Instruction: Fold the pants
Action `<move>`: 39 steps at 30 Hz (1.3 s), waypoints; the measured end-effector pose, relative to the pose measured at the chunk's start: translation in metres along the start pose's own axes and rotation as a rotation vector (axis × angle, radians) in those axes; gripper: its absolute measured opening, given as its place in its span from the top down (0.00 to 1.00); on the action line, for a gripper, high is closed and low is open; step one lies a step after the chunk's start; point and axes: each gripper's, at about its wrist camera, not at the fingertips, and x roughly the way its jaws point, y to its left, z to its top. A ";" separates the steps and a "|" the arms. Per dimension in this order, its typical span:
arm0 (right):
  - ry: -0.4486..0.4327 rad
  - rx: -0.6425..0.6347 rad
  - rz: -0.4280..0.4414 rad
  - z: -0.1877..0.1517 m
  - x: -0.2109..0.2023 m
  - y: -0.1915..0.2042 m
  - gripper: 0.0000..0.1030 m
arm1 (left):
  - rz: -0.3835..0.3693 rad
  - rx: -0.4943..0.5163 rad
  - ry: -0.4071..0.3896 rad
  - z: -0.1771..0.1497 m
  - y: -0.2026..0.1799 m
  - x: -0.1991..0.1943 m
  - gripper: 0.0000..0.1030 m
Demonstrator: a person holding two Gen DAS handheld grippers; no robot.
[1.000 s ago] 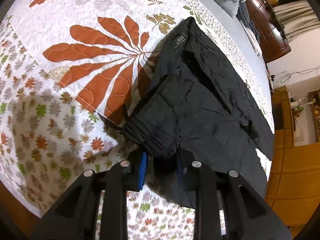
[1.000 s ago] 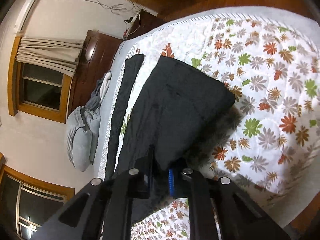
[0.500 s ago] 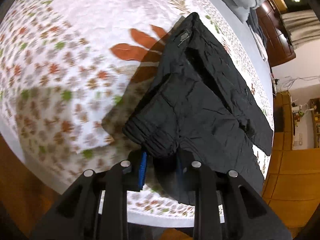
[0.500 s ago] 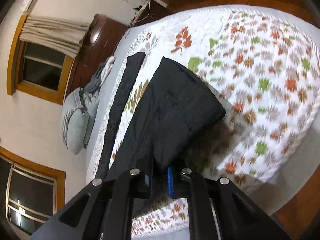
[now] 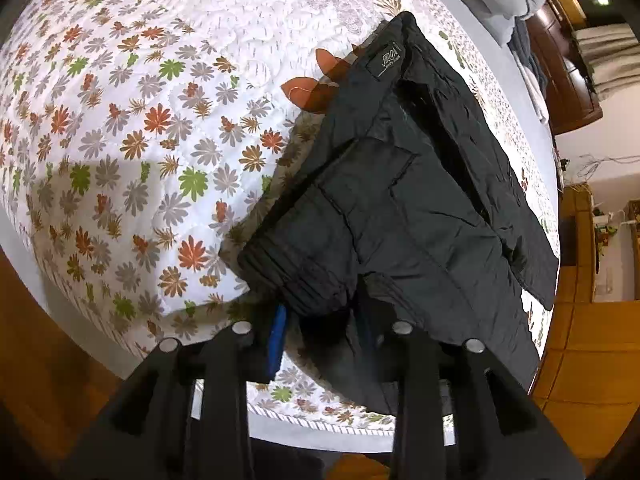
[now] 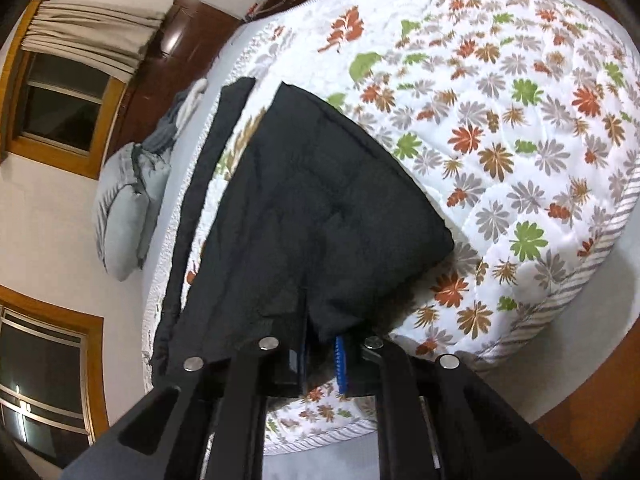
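The black pants [image 5: 404, 200] hang lifted above the flowered bedspread [image 5: 152, 128], held at two points. My left gripper [image 5: 320, 320] is shut on the gathered waistband end, with a leather label showing far up the cloth. In the right wrist view the pants [image 6: 320, 208] spread out from my right gripper [image 6: 322, 356], which is shut on a cloth edge. One long black strip of the pants [image 6: 204, 184] lies on the bed at the left.
The bedspread [image 6: 520, 160] ends at a striped edge near the wooden floor [image 6: 600, 400]. Grey pillows [image 6: 124, 208] lie at the head of the bed. A dark wooden cabinet [image 5: 568, 64] stands beyond the bed.
Both grippers have risen and pulled back with the pants. The bed looks smaller and its edges and the floor have come into view.
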 end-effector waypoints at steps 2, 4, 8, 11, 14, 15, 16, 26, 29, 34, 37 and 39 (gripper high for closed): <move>0.010 0.006 -0.005 0.004 -0.005 -0.001 0.78 | -0.022 0.011 -0.003 -0.001 0.003 -0.001 0.64; -0.012 -0.011 -0.040 0.010 -0.019 0.002 0.63 | -0.030 0.031 -0.006 -0.002 0.007 -0.007 0.48; -0.069 -0.072 -0.129 0.022 -0.056 0.014 0.49 | 0.027 0.082 -0.072 -0.002 0.004 -0.033 0.30; -0.123 -0.172 -0.207 0.034 -0.083 0.037 0.49 | 0.080 0.144 -0.155 0.010 -0.004 -0.061 0.30; -0.121 -0.247 -0.193 0.052 -0.089 0.074 0.34 | 0.079 0.213 -0.212 0.035 -0.023 -0.081 0.13; -0.114 -0.260 -0.177 0.059 -0.086 0.084 0.26 | 0.078 0.228 -0.227 0.041 -0.029 -0.084 0.12; -0.102 -0.279 -0.149 0.068 -0.079 0.101 0.24 | 0.072 0.256 -0.247 0.054 -0.040 -0.088 0.11; 0.142 -0.394 -0.047 0.123 0.069 0.237 0.22 | -0.020 0.316 -0.125 0.171 -0.108 -0.012 0.09; 0.183 -0.418 -0.058 0.139 0.105 0.263 0.18 | -0.011 0.316 -0.077 0.200 -0.117 0.023 0.09; 0.204 -0.474 -0.120 0.163 0.154 0.295 0.18 | 0.025 0.321 -0.038 0.241 -0.125 0.063 0.09; 0.208 -0.481 -0.145 0.177 0.180 0.302 0.18 | 0.050 0.329 -0.006 0.260 -0.124 0.083 0.09; 0.211 -0.470 -0.142 0.185 0.194 0.302 0.18 | 0.044 0.328 0.018 0.268 -0.122 0.094 0.09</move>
